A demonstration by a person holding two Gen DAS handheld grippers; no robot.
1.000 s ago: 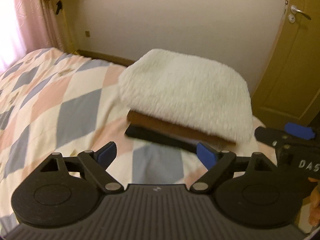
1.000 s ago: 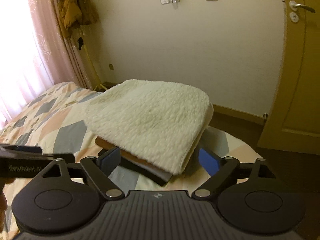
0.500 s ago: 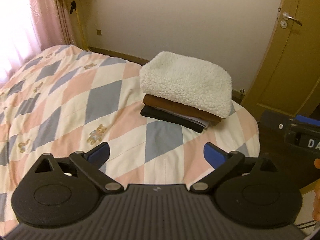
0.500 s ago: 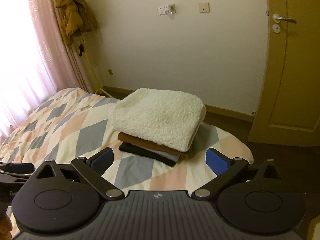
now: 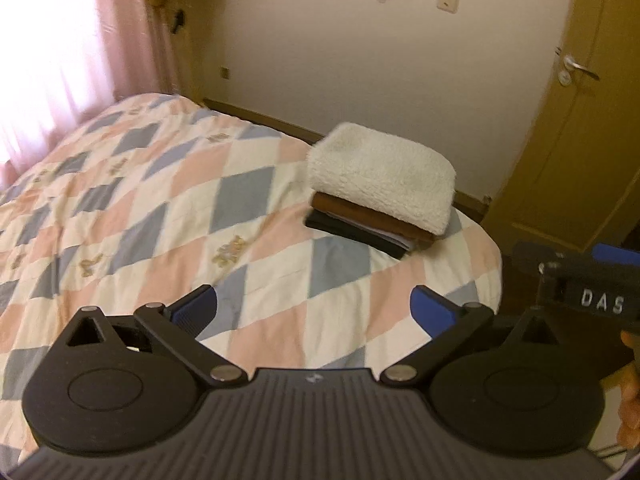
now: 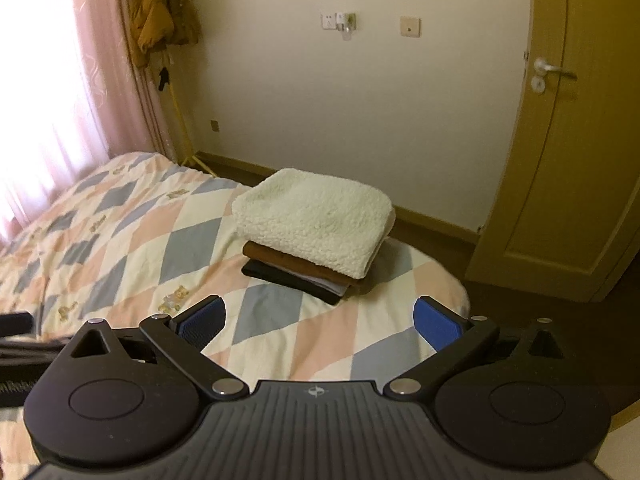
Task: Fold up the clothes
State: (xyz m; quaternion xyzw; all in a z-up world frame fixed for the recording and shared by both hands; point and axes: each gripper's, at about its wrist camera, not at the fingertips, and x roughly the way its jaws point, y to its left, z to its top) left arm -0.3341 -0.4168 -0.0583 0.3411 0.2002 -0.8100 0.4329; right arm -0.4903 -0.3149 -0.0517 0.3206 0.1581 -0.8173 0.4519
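A stack of folded clothes lies at the far corner of the bed: a white fleece garment on top, a brown piece beneath it, and a black one at the bottom. My left gripper is open and empty, held well back from the stack over the quilt. Open too and holding nothing, my right gripper faces the stack from a distance. The right gripper's body shows at the right edge of the left wrist view.
The bed carries a quilt with pink, blue and cream diamonds. A pink curtain covers the window on the left. A brown jacket hangs on a stand. A yellow door is at the right.
Both grippers have pulled back from the stack, which now looks smaller and farther away. More of the quilt shows. Both stay open.
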